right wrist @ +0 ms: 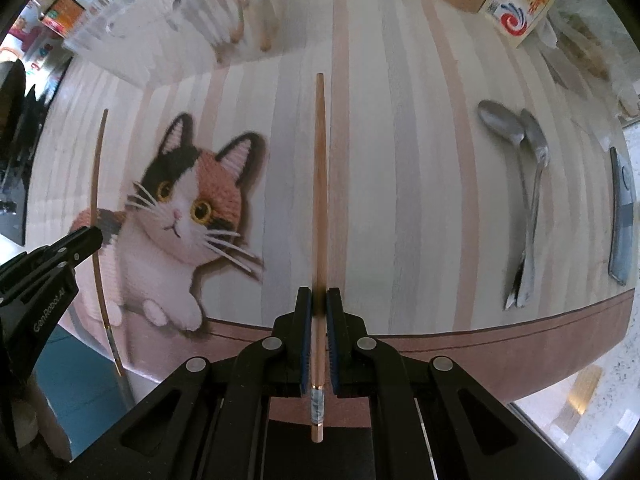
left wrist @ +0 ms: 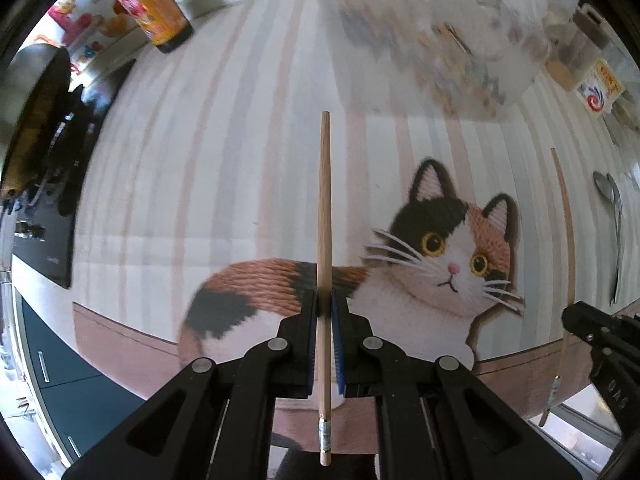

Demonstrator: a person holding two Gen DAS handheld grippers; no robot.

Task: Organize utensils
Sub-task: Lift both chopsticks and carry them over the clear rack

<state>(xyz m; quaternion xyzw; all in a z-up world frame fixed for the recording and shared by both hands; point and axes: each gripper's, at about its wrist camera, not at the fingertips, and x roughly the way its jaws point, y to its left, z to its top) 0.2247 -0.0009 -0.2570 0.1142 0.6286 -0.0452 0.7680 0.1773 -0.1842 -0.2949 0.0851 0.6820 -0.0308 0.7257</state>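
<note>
Fingers of both grippers, left point(left wrist: 324, 312) and right point(right wrist: 319, 308), each pinch one chopstick point(left wrist: 325, 240) point(right wrist: 319, 208) lengthwise, tips forward. Mid-carry, I judge; next I steer both toward the clear rack point(right wrist: 168, 12) ahead-left of the right fingers.

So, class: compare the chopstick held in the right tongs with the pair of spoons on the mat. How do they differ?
The chopstick is wooden, straight and thin; the spoons are grey metal with rounded bowls. The chopstick is clamped in the right tongs; the spoons lie free on the mat. The chopstick is alone; the spoons lie side by side, overlapping. Both point away from the camera.
</note>
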